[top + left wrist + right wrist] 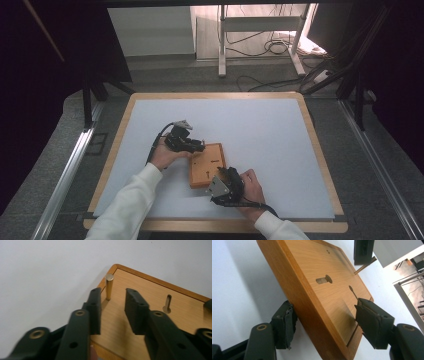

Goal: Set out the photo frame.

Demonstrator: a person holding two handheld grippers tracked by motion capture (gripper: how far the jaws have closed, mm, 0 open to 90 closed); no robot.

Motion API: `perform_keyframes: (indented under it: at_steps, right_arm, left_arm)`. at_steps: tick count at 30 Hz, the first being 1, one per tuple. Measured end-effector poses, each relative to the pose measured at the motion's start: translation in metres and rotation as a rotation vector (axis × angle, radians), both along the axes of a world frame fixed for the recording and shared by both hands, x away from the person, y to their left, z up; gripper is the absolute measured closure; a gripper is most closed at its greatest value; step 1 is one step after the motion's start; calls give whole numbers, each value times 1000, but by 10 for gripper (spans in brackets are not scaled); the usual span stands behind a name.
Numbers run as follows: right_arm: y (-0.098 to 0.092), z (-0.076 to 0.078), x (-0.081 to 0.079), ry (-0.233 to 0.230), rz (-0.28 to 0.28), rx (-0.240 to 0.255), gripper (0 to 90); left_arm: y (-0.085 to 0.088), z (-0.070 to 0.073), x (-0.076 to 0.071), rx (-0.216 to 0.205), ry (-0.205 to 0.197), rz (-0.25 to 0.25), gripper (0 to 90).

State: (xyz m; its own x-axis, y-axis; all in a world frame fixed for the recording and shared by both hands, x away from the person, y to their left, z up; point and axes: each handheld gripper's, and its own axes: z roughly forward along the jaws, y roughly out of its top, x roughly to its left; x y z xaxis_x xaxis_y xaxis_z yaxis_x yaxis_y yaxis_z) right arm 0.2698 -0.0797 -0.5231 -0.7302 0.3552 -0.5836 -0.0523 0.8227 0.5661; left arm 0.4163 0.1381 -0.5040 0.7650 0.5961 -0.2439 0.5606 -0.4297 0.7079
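Brass peg (109, 286) upright in wooden board (206, 165), tongs (113, 307) apart.

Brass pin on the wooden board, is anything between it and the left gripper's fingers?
Nothing visible. The brass pin stands upright just beyond the left gripper, in line with its open gap, over bare wooden board.

Left gripper (113, 307) jaws stood apart over a wooden board (155, 297), just short of an upright brass pin (109, 287) near the board's corner. Keyhole slot (168, 304) further right. White table surface (45, 275) around.
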Motion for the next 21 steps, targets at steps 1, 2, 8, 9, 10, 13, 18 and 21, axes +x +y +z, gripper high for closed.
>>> perform_keyframes:
  at_steps: [1,2,8,9,10,13,18,21]
  right_arm:
    - [0,1,0,-1,0,0,351]
    - [-1,2,0,-1,-4,5,356]
    - [-3,5,1,-15,-8,13,370]
    - [-3,5,2,-18,-5,9,370]
    - [-4,5,2,-18,-7,9,370]
    - [-4,4,1,-14,-13,5,370]
    - [-4,3,2,-21,-11,4,370]
    - [-4,3,3,-22,-13,4,371]
  left_arm:
    - [4,2,-3,-2,-10,6,625]
    - [7,4,-6,-2,-23,14,601]
    - [31,9,-32,-6,-78,62,446]
    - [36,9,-37,-2,-84,69,436]
    - [39,9,-41,2,-90,71,423]
    - [47,6,-56,16,-109,82,387]
    - [55,1,-71,4,-115,99,361]
    - [60,-3,-80,32,-111,94,343]
